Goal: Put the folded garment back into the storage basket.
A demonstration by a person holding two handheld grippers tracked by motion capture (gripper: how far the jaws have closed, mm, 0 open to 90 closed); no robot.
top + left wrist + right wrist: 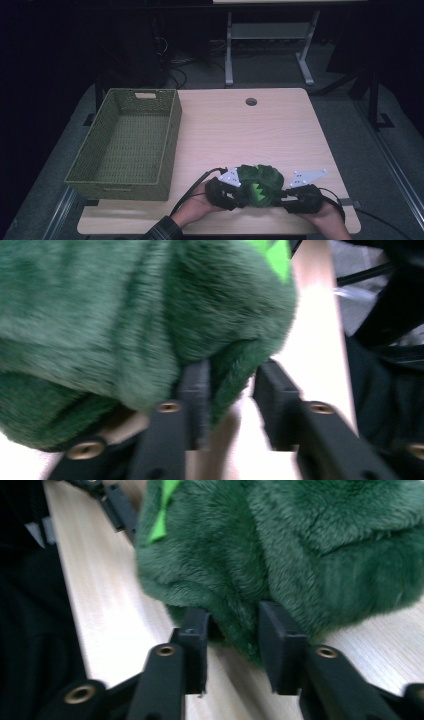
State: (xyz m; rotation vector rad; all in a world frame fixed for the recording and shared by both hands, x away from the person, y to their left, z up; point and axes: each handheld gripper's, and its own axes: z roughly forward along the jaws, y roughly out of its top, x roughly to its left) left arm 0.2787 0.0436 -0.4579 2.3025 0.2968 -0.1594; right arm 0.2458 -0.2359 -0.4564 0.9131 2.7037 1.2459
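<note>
Plush toy: I have a dark green furry plush toy (260, 184) near the counter's near edge, towards its right corner, lying on the counter (240, 130) between my two tools.
Left tool: my left tool (231, 199) sits against the plush's left side; in the left gripper view (227, 390) its jaws stand apart with a fold of fur between them. One jaw presses into the fur, the other stands off it with pale wood showing in the gap, so I call it open, not clamped.
Right tool: my right tool (284, 196) meets the plush's right side; in the right gripper view (232, 630) the jaws are parted with a lobe of fur pushed in between them, and I cannot tell whether they pinch it.
High view alone: an olive woven basket (167, 145) stands along the left edge, well apart from the plush; a round cable hole (251, 101) sits near the far edge.
Gripper views alone: the pile of the fur up close, and a bright green felt piece (162, 510).
Surface: pale wood grain.
Room: dim, with grey floor (345, 125) and a white-legged frame (270, 45) beyond the far edge.
</note>
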